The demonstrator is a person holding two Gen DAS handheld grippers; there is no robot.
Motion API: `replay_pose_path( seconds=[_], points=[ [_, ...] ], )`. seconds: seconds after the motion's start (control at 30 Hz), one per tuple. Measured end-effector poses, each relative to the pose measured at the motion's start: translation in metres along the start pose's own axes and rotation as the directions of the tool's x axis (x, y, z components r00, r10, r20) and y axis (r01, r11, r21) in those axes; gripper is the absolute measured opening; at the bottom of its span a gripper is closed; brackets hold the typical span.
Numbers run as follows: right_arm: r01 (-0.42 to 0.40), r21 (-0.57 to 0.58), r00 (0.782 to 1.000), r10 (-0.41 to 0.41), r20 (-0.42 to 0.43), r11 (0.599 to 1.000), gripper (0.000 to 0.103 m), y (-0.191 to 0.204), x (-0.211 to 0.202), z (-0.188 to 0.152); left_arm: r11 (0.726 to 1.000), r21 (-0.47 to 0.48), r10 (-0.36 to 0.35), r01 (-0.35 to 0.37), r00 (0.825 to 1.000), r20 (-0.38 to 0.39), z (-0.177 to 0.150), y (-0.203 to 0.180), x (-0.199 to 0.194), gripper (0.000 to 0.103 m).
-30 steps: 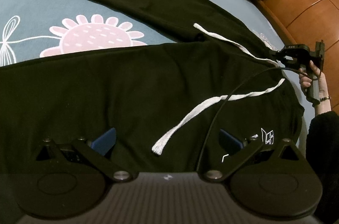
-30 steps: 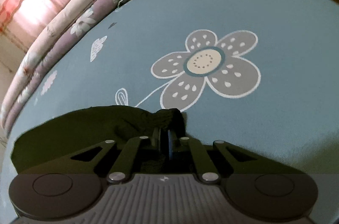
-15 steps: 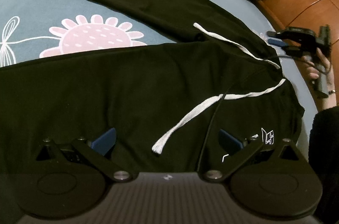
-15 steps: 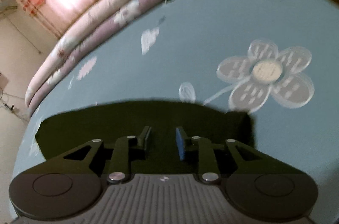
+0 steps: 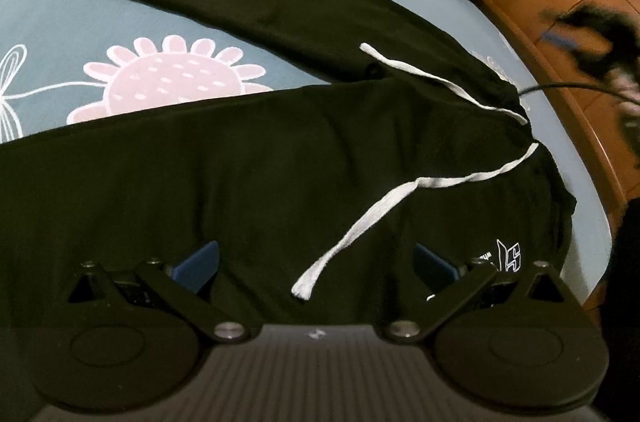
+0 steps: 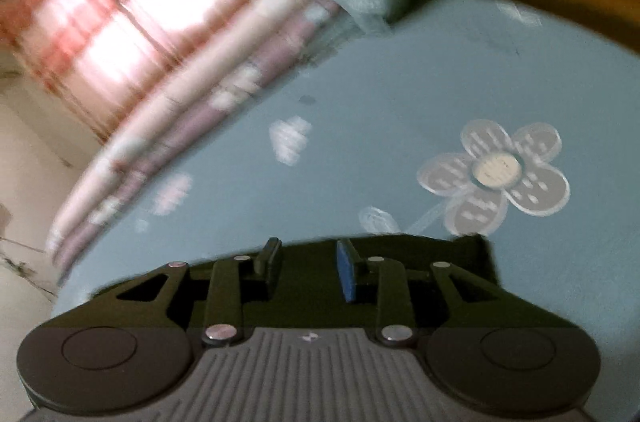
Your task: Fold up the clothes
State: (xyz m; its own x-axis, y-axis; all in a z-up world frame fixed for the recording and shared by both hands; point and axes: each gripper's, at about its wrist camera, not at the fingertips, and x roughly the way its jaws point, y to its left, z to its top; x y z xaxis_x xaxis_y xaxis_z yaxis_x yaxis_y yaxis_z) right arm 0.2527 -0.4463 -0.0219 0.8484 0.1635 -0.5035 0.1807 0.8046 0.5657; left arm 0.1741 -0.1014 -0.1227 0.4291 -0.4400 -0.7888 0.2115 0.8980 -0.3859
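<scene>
At three o'clock in the left wrist view the right gripper (image 5: 592, 38) is a dark smear; the curtain (image 6: 120, 6) is streaked too.

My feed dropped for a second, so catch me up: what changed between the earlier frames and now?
The right gripper let go of the black pants' waistband corner; its jaws have just been opening, nothing between them, and it lifted away from the bed edge. The left gripper stayed open over the pants; the white drawstring and both legs lie as before.
</scene>
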Motion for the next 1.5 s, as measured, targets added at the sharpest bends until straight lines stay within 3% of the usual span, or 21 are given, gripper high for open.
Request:
replay_pose_path(
  seconds=[0.03, 0.13, 0.17, 0.27, 0.37, 0.5, 0.63, 0.73, 0.8, 0.87, 0.93, 1.07, 1.27, 1.37, 1.5],
  points=[
    [-0.022, -0.018, 1.000, 0.022, 0.020, 1.000, 0.040, 0.012, -0.018, -0.001, 1.000, -0.005, -0.006, 0.006, 1.000, 0.002, 0.000, 0.001, -0.001, 0.102],
    [-0.107, -0.088, 0.982, 0.119, 0.145, 0.990, 0.069, 0.043, -0.082, -0.014, 0.999, -0.016, -0.031, 0.031, 0.999, 0.011, -0.002, 0.006, -0.003, 0.102],
    [-0.141, -0.105, 0.967, 0.159, 0.198, 0.984, 0.071, 0.049, -0.103, -0.024, 0.999, -0.020, -0.040, 0.041, 0.999, 0.014, -0.003, 0.008, -0.003, 0.102],
    [-0.198, -0.103, 0.945, 0.218, 0.243, 0.975, 0.071, 0.050, -0.130, -0.055, 0.997, -0.050, -0.064, 0.065, 0.998, 0.008, -0.001, 0.013, -0.006, 0.102],
    [-0.210, -0.028, 0.963, 0.212, 0.167, 0.977, 0.071, 0.028, -0.113, -0.080, 0.991, -0.099, -0.087, 0.085, 0.996, -0.023, 0.003, 0.017, -0.013, 0.102],
    [-0.132, 0.097, 0.990, 0.137, -0.045, 0.986, 0.071, -0.012, -0.055, -0.102, 0.991, -0.074, -0.107, 0.109, 0.994, 0.021, 0.009, 0.011, -0.037, 0.102],
    [0.005, 0.204, 0.971, 0.044, -0.234, 0.979, 0.072, -0.038, 0.000, -0.115, 0.987, -0.072, -0.139, 0.140, 0.990, 0.024, 0.016, 0.004, -0.040, 0.102],
    [0.032, 0.255, 0.961, 0.040, -0.275, 0.966, 0.082, -0.047, 0.013, -0.117, 0.982, -0.089, -0.169, 0.168, 0.986, -0.004, 0.020, 0.000, -0.021, 0.102],
    [0.024, 0.256, 0.955, 0.054, -0.293, 0.966, 0.084, -0.047, 0.013, -0.115, 0.978, -0.114, -0.178, 0.173, 0.984, -0.030, 0.022, 0.002, -0.007, 0.102],
    [0.021, 0.239, 0.962, 0.046, -0.271, 0.971, 0.085, -0.045, 0.006, -0.113, 0.978, -0.148, -0.158, 0.148, 0.986, -0.055, 0.020, 0.008, 0.007, 0.102],
    [0.034, 0.226, 0.968, 0.023, -0.248, 0.974, 0.086, -0.043, -0.006, -0.109, 0.976, -0.150, -0.165, 0.159, 0.986, -0.029, 0.016, 0.014, 0.007, 0.102],
    [0.002, 0.253, 0.985, 0.042, -0.170, 0.967, 0.086, -0.050, -0.026, -0.102, 0.976, -0.185, -0.124, 0.116, 0.992, -0.032, 0.012, 0.017, -0.006, 0.102],
    [-0.096, 0.249, 0.994, 0.104, -0.019, 0.964, 0.086, -0.046, -0.097, -0.079, 0.987, -0.129, -0.108, 0.101, 0.993, -0.052, -0.004, 0.005, -0.022, 0.102],
    [-0.134, 0.158, 0.988, 0.120, 0.094, 0.978, 0.089, -0.030, -0.153, -0.073, 0.989, -0.119, -0.096, 0.086, 0.992, -0.082, -0.014, 0.003, -0.022, 0.102],
    [-0.171, 0.001, 0.959, 0.166, 0.231, 0.985, 0.100, -0.002, -0.219, -0.080, 0.991, -0.111, -0.089, 0.078, 0.992, -0.089, -0.025, -0.001, -0.030, 0.102]
  ],
)
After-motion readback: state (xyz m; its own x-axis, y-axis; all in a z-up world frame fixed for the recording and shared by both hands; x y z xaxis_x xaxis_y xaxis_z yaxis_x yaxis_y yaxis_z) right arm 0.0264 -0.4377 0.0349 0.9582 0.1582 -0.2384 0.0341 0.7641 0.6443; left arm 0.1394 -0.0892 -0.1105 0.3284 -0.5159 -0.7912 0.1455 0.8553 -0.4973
